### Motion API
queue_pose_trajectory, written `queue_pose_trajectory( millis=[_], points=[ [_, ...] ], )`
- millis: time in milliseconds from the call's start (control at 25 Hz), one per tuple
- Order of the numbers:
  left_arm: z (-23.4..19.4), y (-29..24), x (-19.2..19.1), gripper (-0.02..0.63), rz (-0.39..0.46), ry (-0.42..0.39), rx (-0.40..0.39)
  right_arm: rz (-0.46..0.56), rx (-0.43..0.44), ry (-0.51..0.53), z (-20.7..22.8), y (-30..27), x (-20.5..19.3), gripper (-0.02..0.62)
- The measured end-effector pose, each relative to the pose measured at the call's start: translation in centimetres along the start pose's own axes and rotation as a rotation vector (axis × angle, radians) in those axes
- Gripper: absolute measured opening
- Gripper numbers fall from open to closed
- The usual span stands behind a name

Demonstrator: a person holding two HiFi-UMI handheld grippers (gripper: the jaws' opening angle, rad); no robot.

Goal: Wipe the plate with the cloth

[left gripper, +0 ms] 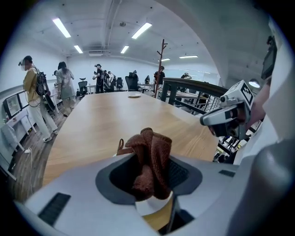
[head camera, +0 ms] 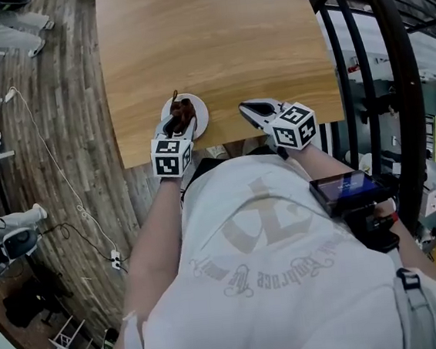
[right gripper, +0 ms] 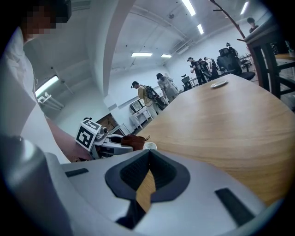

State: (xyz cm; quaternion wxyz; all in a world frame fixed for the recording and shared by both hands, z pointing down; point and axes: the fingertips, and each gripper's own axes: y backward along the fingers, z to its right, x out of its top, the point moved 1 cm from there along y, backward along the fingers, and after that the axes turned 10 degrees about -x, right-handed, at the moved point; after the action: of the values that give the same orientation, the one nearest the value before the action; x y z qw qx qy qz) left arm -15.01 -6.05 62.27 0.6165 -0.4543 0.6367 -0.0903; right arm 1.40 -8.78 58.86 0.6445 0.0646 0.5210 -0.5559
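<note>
Railing bars point(head camera: 378, 75), black, stand to the right of the right gripper point(head camera: 254, 112), past the edge of the wooden table point(head camera: 211, 39). A white cable point(head camera: 54, 164) trails over the floor well to the left of the left gripper point(head camera: 179, 118). Far beyond both grippers' tips a small dish point(left gripper: 134, 95) lies on the table, and people stand at that far end, too small to make out.

The plate point(head camera: 198, 114) sits under the left gripper's tips. That gripper and the cloth point(head camera: 183, 113) cover most of it, leaving only slivers of white rim.

The left gripper's jaws are clamped on the brown cloth, which is bunched, its folds upright, its long axis along the jaws and a thin loop point(left gripper: 120, 146) sticking out leftward. The right gripper's jaws meet at the tips with nothing between them, and it hovers apart from the plate.
</note>
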Motion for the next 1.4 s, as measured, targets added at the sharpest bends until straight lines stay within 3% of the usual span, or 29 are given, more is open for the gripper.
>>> queue_pose_trajectory(
  millis=[400,960,1200,1400],
  points=[
    [-5.5,4.7,-1.7,0.169,0.040,0.071,0.130,-0.021,0.046,0.047,-2.2,-2.4,1.0,0.012],
    [-2.1,9.0,1.2,0.170,0.315,0.194,0.154,0.068,0.219,0.249,-7.0,-4.5,6.1,0.012],
    [-0.2,11.9,3.1,0.169,0.417,0.123,0.101,0.135,0.279,0.299,-9.4,-3.3,8.1,0.014],
    [0.2,13.1,3.6,0.170,0.462,0.144,0.095,0.143,0.303,0.323,-9.9,-2.6,8.5,0.012]
  ],
)
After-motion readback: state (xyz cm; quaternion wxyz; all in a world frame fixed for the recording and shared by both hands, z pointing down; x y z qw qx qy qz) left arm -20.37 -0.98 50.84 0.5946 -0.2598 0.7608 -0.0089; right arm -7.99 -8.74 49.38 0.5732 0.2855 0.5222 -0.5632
